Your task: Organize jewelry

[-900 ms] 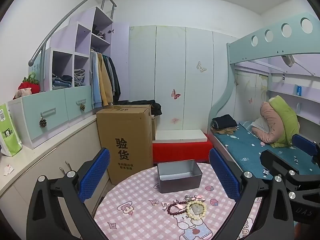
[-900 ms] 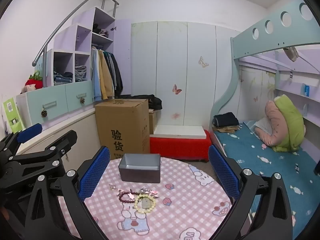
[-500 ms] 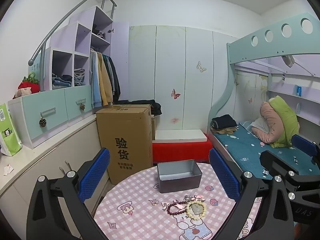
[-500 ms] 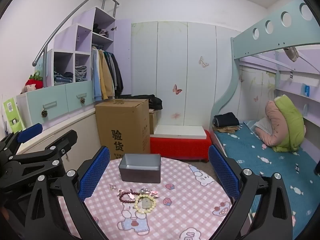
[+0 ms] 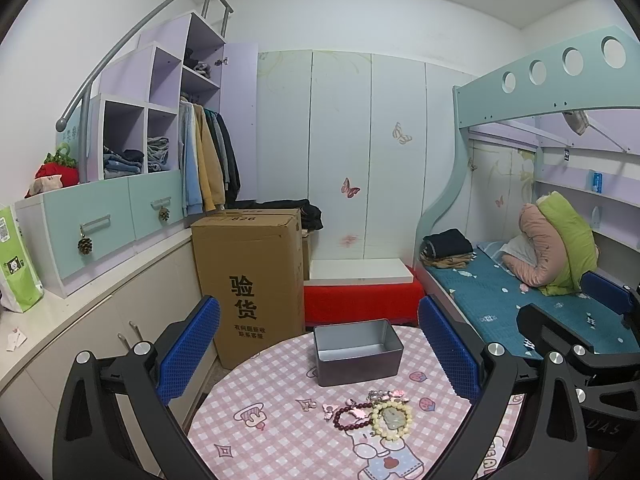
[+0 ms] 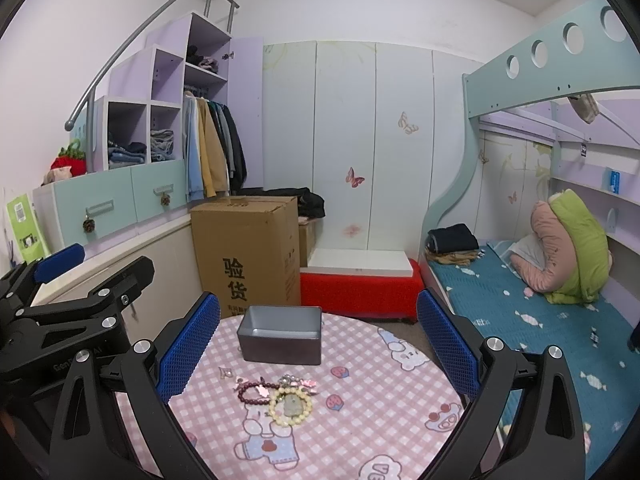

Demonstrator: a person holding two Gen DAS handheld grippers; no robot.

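Both pairs of jaws stand wide apart with nothing between them. The left gripper (image 5: 319, 346) and the right gripper (image 6: 318, 344) hang above a round table (image 6: 372, 408), each with black metal arms and blue fingers (image 6: 188, 346) whose pads are dimpled in a fine grid.

A soft pink-and-white checked cloth printed with cartoon animals and strawberries covers the table. Toward its far edge sits a rectangular grey metal tin (image 6: 280, 334), open-topped, with rounded corners, a smooth matte wall and nothing visible inside.

Just on the near side of the tin, around the table's middle, the jewelry lies in a loose cluster. A cream bead bracelet (image 6: 291, 404) forms a ring around a pale stone pendant (image 6: 291, 405). A dark maroon bead bracelet (image 6: 252, 394) touches it on the left. Small pink and silvery hair clips (image 6: 298, 381) lie along the cluster's far side, and one small charm (image 6: 225, 371) sits apart to the left.

A tall brown cardboard box (image 5: 250, 280) stands on the floor beyond the table.
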